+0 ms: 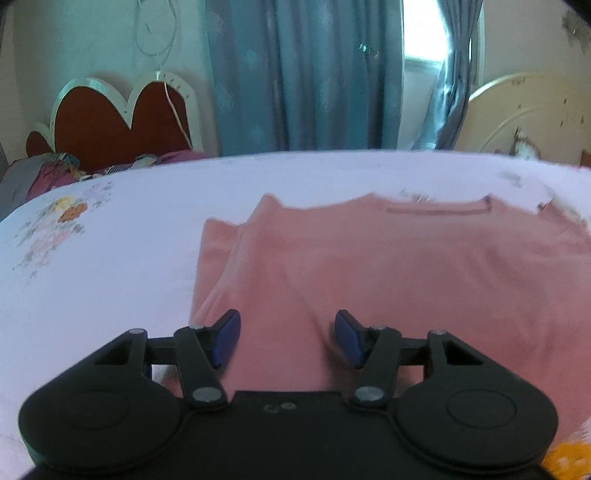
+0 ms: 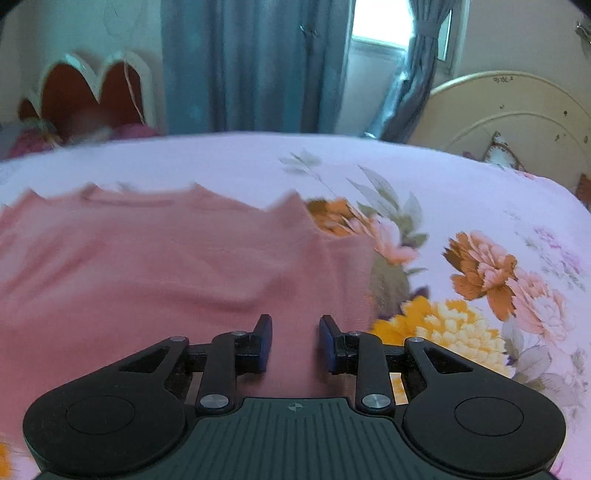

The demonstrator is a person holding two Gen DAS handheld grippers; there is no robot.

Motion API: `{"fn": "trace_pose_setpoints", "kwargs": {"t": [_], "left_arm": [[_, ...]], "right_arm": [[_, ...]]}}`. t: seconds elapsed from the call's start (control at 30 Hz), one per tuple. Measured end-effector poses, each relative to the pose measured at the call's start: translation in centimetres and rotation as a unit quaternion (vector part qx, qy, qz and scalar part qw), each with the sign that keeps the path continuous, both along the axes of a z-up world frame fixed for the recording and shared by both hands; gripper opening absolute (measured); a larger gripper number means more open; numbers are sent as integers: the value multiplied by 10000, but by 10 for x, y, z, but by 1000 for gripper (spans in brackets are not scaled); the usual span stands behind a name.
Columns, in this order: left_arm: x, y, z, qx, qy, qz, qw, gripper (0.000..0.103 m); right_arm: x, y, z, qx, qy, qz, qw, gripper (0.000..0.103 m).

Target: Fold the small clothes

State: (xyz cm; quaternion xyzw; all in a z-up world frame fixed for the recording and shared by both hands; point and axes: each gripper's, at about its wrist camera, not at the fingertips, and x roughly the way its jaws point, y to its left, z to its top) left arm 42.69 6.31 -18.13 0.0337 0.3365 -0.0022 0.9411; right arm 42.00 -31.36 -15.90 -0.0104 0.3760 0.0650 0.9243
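A pink shirt (image 1: 388,266) lies flat on the bed (image 1: 110,266), over a flowered sheet (image 2: 480,266). The left gripper (image 1: 287,338) is wide open above the shirt's near left part and holds nothing. The right gripper (image 2: 295,341) is also open, a bit less, over the near right edge of the shirt, empty.

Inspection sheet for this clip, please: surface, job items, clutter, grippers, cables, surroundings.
Surface: bed sheet, pale pink with floral print.
Job's things: pink garment lying spread on the sheet, side parts folded in; blurred.
Clutter: bundled fabrics at the far left edge.
Grippers: left gripper open over the garment's near edge; right gripper open, likewise.
Cables: thin cord hanging down the wall.
Surroundings: blue curtains, bright window, red headboard, cream headboard.
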Motion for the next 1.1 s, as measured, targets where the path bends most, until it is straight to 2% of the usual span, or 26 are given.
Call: {"fn": "trace_pose_setpoints", "kwargs": {"t": [0.17,0.27,0.33,0.37,0.43,0.63,0.73,0.97,1.1], "left_arm": [[-8,-25,3,-116,-62,-263,9996,56],[-8,-32,-7,16,70,-240,9997,56],[-12,-25,-18,121,177,-95,9997,58],[-14,-18,-22,132,186,-24,9997,62],[-21,-4,-22,-28,184,96,9998,67],[-25,-8,-7,-196,307,225,9991,64],[-27,-17,-12,-79,444,181,9988,65],[-24,-16,-13,-140,608,232,9978,67],[-24,-17,-13,-132,634,241,9976,69]], "right_arm": [[-14,35,12,349,2,326,9989,29],[-19,47,4,151,119,396,9990,29],[-21,40,-11,-16,287,334,9990,29],[-25,33,-13,42,240,315,9992,29],[-30,22,-15,-75,244,151,9996,29],[-45,18,-2,190,221,-23,9996,29],[-52,26,-10,-18,237,3,9997,29],[-55,27,1,307,309,-139,9990,29],[-56,33,-7,81,390,-98,9992,29]]}}
